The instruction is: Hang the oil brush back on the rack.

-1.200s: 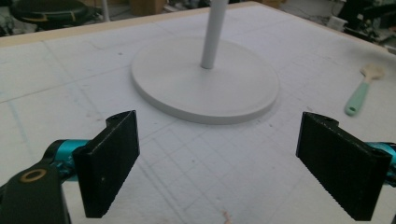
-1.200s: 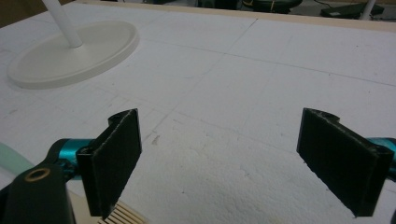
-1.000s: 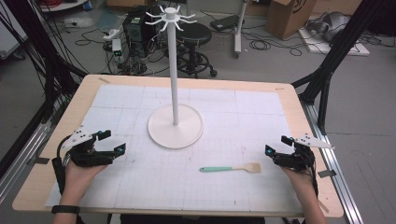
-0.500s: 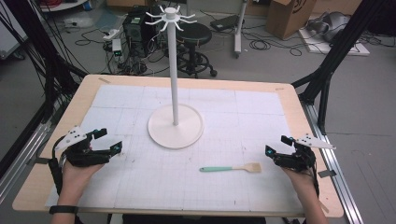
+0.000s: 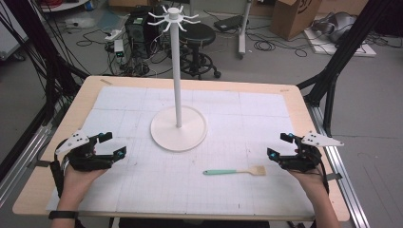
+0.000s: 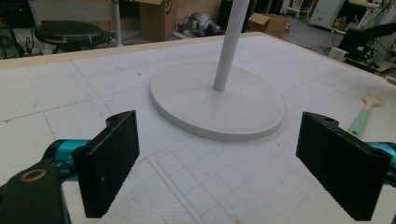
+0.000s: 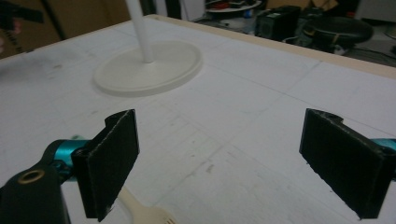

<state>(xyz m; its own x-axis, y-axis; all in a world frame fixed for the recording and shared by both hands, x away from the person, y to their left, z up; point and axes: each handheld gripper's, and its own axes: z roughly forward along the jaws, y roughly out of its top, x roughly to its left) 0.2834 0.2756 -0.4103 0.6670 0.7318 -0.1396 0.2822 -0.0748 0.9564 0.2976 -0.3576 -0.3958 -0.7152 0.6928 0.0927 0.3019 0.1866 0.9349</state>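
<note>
Spatula [image 5: 234, 171] lies flat on the table [image 5: 294, 102], low and right of middle. It looks light and stiff; grab its green handle. Left gripper [image 5: 110, 144] and right gripper [image 5: 278, 145] fingers are spread wide, holding nothing.

High view: fixed above near edge of table [image 5: 304, 102], facing forward and down, whole top visible. Each hand-held gripper view sits low, close to the surface, facing inward. All three share the white stand [image 5: 178, 128] [image 6: 219, 100] [image 7: 148, 65].
</note>
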